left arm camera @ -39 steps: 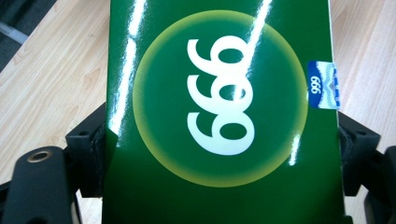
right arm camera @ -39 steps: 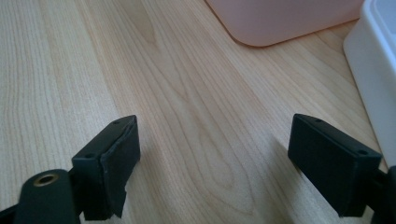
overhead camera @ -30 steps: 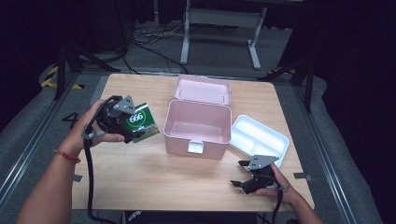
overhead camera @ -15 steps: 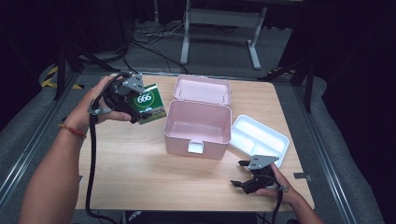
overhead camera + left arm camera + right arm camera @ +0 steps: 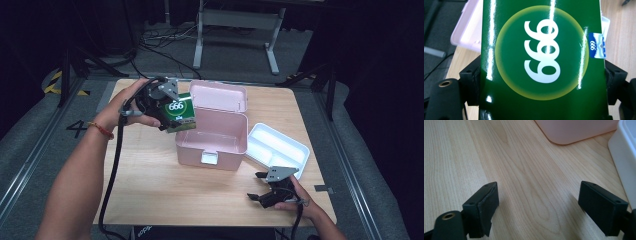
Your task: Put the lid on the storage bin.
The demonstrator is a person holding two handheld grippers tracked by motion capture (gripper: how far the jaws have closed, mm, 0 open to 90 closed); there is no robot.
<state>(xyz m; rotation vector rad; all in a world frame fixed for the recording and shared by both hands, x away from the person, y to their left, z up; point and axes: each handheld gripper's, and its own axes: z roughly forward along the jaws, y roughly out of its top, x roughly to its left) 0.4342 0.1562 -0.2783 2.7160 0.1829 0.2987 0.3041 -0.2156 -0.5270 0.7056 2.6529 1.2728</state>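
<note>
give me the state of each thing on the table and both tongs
green box: held in the air beside the pink case, clamped between the left tongs
pink case: lid open, upright behind it
white tray: on the table, nothing visible in it
right tongs: open, holding nothing, low over the wood

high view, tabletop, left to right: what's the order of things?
left gripper shut on the green box → open pink case → white tray. Nearer the front edge, the right gripper, jaws open and holding nothing, sits below the tray's left end, so it's left out of the order.
</note>
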